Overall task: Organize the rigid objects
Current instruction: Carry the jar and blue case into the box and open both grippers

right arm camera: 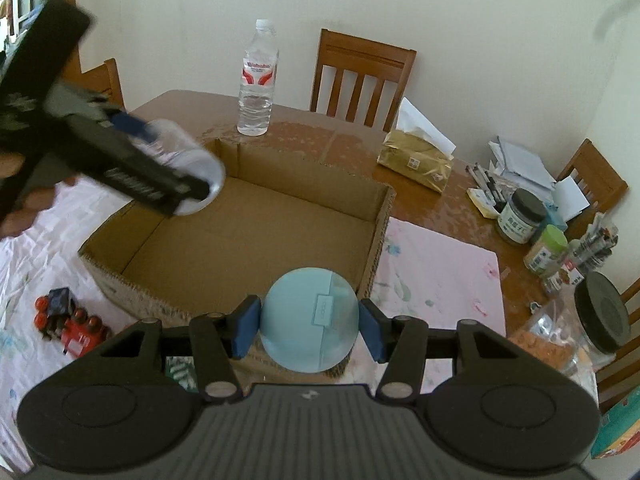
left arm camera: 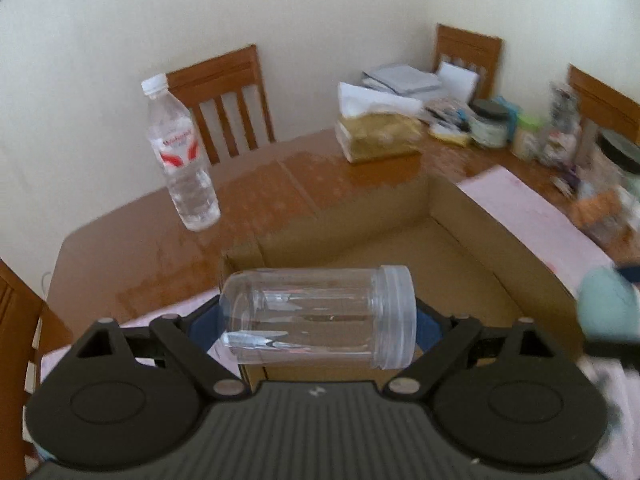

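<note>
Cream walls and wooden chairs (right arm camera: 362, 76) surround a brown tabletop (right arm camera: 304, 130) partly covered by a pale pink cloth (right arm camera: 436, 264). On it sits an open cardboard box (right arm camera: 380, 224), with a water bottle (right arm camera: 258, 80) standing upright beyond its far edge. The left gripper (left arm camera: 318, 316) is clamped on a clear plastic jar (left arm camera: 320, 316), held sideways above the box's near-left corner, lid to the right. The right gripper (right arm camera: 310, 320) is clamped on a light blue round case (right arm camera: 310, 318), held over the box's near wall. A red toy train (right arm camera: 68, 320) lies on the cloth left of the box. Farther right stand a tissue pack (right arm camera: 416, 160), jars (right arm camera: 520, 216) and papers (right arm camera: 520, 160).
</note>
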A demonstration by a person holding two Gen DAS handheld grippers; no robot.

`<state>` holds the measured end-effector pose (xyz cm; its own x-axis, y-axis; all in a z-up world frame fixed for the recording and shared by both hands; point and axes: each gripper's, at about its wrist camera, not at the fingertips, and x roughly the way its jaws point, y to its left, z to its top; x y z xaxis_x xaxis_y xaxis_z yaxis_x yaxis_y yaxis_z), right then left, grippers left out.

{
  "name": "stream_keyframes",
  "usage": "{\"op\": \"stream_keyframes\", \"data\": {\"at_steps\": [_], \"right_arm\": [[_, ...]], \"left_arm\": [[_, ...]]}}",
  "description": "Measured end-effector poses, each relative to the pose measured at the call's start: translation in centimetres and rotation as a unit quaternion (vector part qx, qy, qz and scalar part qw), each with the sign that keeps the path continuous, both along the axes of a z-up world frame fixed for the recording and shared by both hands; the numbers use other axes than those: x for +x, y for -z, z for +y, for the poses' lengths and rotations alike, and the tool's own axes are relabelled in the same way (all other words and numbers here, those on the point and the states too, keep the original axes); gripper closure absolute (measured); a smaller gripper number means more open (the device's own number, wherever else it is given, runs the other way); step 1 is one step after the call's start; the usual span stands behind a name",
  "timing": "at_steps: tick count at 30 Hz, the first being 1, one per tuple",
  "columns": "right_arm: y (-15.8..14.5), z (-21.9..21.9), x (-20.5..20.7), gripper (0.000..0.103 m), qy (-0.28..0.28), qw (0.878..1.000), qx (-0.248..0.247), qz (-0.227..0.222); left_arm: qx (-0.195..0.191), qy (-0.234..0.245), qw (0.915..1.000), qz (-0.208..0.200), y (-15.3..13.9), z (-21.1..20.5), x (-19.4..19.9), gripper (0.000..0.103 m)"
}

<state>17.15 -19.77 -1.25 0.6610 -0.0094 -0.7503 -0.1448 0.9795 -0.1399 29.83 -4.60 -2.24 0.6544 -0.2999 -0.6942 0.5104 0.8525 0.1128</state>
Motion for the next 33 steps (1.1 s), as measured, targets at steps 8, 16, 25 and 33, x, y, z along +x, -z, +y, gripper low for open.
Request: {"op": "stream_keyframes", "data": {"at_steps": [8, 16, 25, 33], "right_arm": [[0.8, 0.9, 3.5, 0.045, 0.002, 1.0, -0.009, 0.019], [2.0, 1.2, 8.5, 0.045, 0.001, 0.999, -0.005, 0.033], [3.1, 1.7, 13.2, 0.012, 0.034, 0.999, -0.009, 0.023], [0.5, 1.4, 10.5, 0.0, 0.051, 0.999, 0.001, -0.014]], "left_arm": [[-0.044, -0.035, 0.9983, 0.015, 0.5, 2.4, 1.6, 0.005], [-0.025, -0.09, 0.9956, -0.005, -1.0, 7.6, -2.0, 0.001], [-0.038, -0.134, 0.9898, 0.026, -0.1, 12.0, -4.4, 0.001], [-0.032, -0.149, 0.9877, 0.035, 0.3, 12.1, -6.7, 0.001]]}}
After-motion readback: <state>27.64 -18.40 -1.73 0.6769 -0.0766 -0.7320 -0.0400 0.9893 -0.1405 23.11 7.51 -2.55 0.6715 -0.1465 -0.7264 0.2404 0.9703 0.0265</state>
